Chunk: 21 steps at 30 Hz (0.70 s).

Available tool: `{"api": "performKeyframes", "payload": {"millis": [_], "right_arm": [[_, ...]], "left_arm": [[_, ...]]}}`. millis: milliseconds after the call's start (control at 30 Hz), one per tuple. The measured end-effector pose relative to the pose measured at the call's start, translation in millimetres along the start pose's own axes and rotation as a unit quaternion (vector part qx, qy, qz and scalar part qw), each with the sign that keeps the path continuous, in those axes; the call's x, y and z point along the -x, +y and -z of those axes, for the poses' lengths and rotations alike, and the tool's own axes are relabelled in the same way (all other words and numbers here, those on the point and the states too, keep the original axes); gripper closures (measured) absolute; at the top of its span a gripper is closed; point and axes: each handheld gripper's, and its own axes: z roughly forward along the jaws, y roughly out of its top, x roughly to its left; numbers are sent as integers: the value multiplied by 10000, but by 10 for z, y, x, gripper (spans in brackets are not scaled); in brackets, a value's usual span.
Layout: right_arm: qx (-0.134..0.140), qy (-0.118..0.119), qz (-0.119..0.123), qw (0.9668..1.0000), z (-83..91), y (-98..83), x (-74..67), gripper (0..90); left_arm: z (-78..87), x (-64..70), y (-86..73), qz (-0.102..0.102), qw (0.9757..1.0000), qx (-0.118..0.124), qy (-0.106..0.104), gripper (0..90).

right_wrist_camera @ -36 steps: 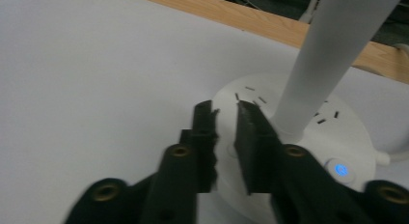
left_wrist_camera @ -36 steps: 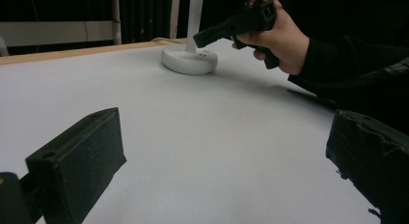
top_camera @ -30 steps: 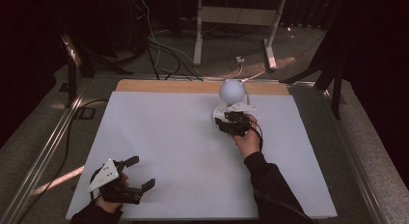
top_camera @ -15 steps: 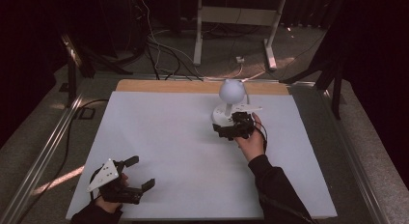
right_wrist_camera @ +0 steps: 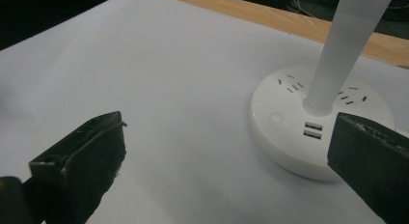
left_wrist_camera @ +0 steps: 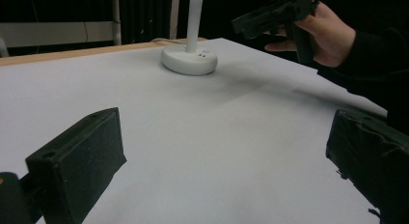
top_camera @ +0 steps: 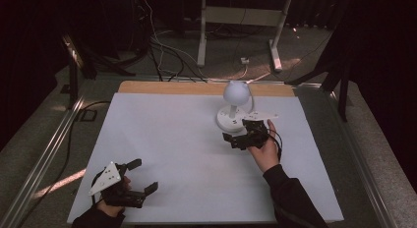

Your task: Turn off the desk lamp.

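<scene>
Two tools gape empty: right tool [top_camera: 237, 135], jaws just opened, beside white round-based desk lamp [top_camera: 233, 110] near counter's far edge; lamp released, left tool [top_camera: 142, 176] idle.

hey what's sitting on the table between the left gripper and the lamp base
Nothing: in the left gripper view, bare white tabletop runs from the left gripper to the lamp base.

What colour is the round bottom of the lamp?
White. The lamp base shows best in the right gripper view, with small slots and two ports on it.
</scene>
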Motion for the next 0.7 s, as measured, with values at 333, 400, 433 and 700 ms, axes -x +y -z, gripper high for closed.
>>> {"api": "performKeyframes", "payload": {"millis": [333, 400, 433, 700], "right_arm": [[-37, 126, 122, 9998, 283, -215, -64, 0], [-26, 172, 72, 9998, 355, -281, -60, 0], [0, 177, 56, 9998, 389, -319, -54, 0], [-101, 27, 13, 9999, 628, -667, 2, 0]], "left_arm": [[1, -6, 0, 0, 10000, 1, -13, 6], [2, -4, 0, 4, 10000, 3, -17, 6], [3, -4, 0, 1, 10000, -2, -14, 5], [9, 5, 3, 3, 10000, 6, -12, 5]]}}
